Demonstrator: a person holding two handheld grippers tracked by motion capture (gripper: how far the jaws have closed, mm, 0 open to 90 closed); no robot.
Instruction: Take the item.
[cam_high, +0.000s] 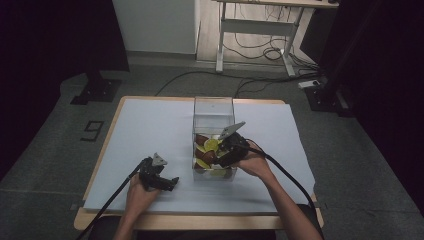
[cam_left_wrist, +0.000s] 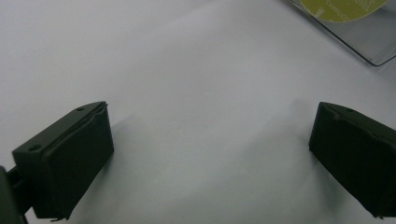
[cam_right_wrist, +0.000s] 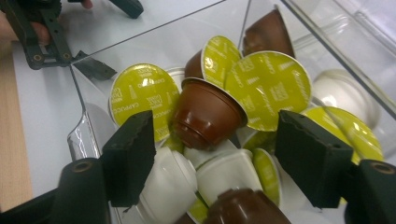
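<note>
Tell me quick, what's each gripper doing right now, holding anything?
Left gripper: open, nothing held, over the white mat.
Right gripper: open, nothing gripped, in the clear box above a brown capsule.

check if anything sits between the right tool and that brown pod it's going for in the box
Nothing visible does. The right tool is open inside the clear box, and the brown pod lies on top of the pile, just ahead of its jaws, with no other pod in the gap.
</note>
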